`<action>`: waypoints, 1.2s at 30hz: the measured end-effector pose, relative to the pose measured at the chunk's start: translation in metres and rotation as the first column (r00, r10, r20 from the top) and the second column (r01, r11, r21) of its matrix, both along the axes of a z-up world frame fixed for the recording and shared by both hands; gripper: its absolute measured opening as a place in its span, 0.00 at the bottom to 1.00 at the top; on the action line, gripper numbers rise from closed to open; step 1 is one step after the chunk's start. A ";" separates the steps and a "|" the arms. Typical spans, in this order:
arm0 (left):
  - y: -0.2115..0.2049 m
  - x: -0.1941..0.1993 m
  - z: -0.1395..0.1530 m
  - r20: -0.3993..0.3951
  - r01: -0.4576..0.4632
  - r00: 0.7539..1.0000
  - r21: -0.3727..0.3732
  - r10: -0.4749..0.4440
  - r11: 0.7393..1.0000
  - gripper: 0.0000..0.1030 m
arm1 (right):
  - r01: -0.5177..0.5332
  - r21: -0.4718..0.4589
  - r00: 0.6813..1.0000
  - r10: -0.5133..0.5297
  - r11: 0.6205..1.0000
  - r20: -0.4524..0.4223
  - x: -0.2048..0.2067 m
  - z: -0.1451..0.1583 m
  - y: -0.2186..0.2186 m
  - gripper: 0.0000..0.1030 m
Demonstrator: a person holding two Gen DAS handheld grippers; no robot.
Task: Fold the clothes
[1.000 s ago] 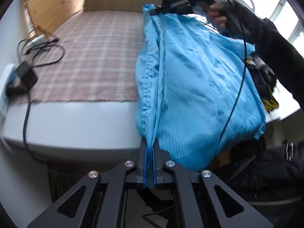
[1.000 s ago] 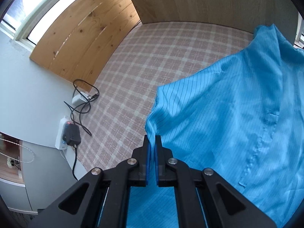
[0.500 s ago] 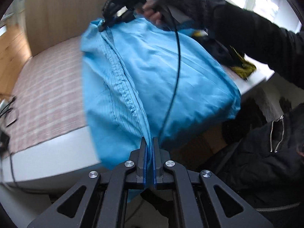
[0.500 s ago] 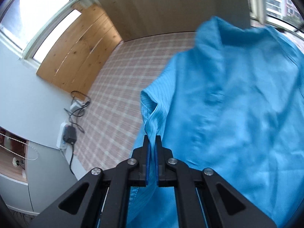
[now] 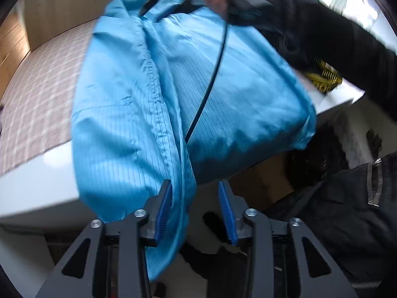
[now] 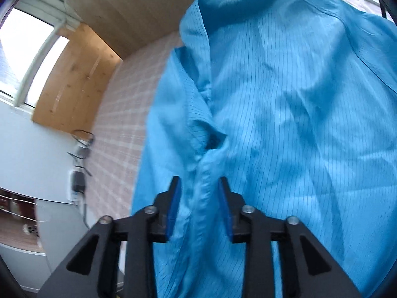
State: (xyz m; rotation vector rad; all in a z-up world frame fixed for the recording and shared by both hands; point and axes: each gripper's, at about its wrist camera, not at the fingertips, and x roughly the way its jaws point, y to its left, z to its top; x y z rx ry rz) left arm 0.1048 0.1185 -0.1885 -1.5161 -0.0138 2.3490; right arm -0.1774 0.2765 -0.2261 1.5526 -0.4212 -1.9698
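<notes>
A bright blue pinstriped garment (image 5: 235,94) lies across the checked bed (image 5: 37,94) and spills over its white front edge. My left gripper (image 5: 194,186) has its jaws opening, and a seamed fold of the blue cloth hangs loose between them, close to the left pad (image 5: 163,206). In the right wrist view the same garment (image 6: 297,114) fills the frame. My right gripper (image 6: 199,181) is opening too, with a gathered ridge of cloth lying slack between its pads. The person's hand (image 5: 215,0) on the right gripper shows at the top of the left view.
A black cable (image 5: 211,79) runs from the far gripper down across the garment. A power strip with a black adapter (image 6: 78,181) and coiled wires sits at the bed's left edge. A black-and-yellow item (image 5: 322,79) lies at the right. The person's dark jacket (image 5: 347,211) fills the lower right.
Both grippers, which were clamped on folds of the blue garment, have parted their jaws and the cloth now hangs loose between them. Both have swung sideways, bringing the garment further over the bed's edge.
</notes>
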 end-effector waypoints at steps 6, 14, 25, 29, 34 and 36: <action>-0.033 0.035 0.009 0.039 -0.099 0.995 0.143 0.095 0.985 0.40 | -0.059 -0.034 0.995 0.056 0.998 -0.088 0.040 0.037 0.019 0.44; -0.042 0.099 0.007 0.093 -0.167 0.984 0.193 0.151 0.967 0.44 | -0.332 0.038 0.925 0.333 0.943 -0.181 0.126 0.085 0.033 0.44; -0.133 0.042 -0.069 0.186 -0.502 0.864 0.271 0.467 0.821 0.41 | -0.517 0.415 0.762 0.623 0.748 -0.174 0.221 0.007 -0.084 0.32; -0.144 0.024 -0.076 0.238 -0.582 0.813 0.329 0.531 0.744 0.41 | -0.452 0.557 0.762 0.626 0.697 -0.166 0.206 -0.014 -0.094 0.25; -0.141 0.012 -0.080 0.288 -0.619 0.785 0.326 0.549 0.714 0.38 | -0.445 0.597 0.750 0.642 0.668 -0.159 0.199 -0.025 -0.095 0.25; -0.142 0.013 -0.076 0.310 -0.633 0.774 0.336 0.552 0.698 0.38 | -0.448 0.602 0.748 0.646 0.661 -0.152 0.197 -0.028 -0.092 0.25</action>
